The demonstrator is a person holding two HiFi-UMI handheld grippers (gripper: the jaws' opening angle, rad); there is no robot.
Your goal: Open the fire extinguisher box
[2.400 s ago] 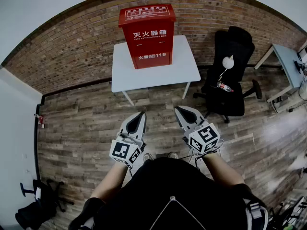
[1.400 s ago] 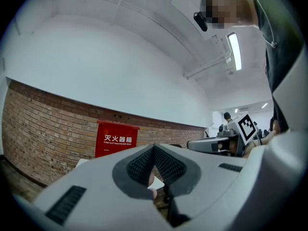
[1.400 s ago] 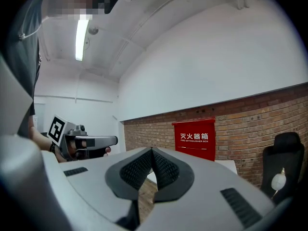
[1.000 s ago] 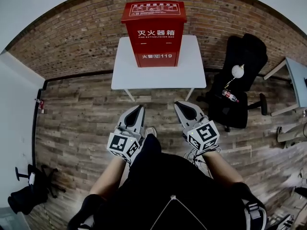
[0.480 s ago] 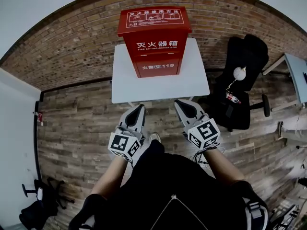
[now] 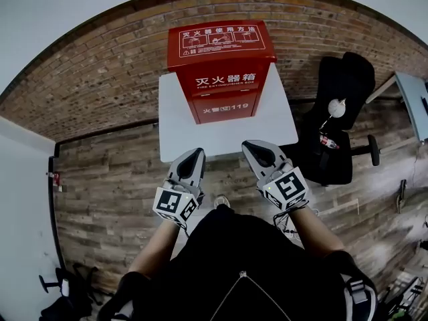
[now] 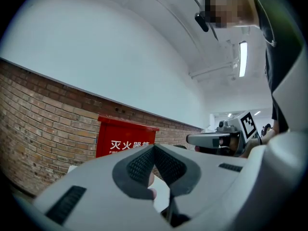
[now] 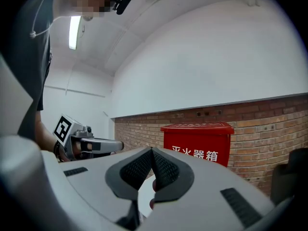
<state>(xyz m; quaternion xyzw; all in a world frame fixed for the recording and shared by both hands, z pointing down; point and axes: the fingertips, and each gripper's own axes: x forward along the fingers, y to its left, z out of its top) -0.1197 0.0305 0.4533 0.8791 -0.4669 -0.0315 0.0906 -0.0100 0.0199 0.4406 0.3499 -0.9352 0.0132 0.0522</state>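
Both the left gripper and the right gripper have their fingers pressed together with nothing between them. The red box stands shut on the white table, straight ahead of the fingertips and still apart from them. If the fingers arrive closed like this, I'd expect them to butt the front and shove the box back instead of catching the lid's edge. The head view shows the labelled lid and the black chair off beyond the right fingers. Only the gripper views show the meshed pads and the box front level-on.
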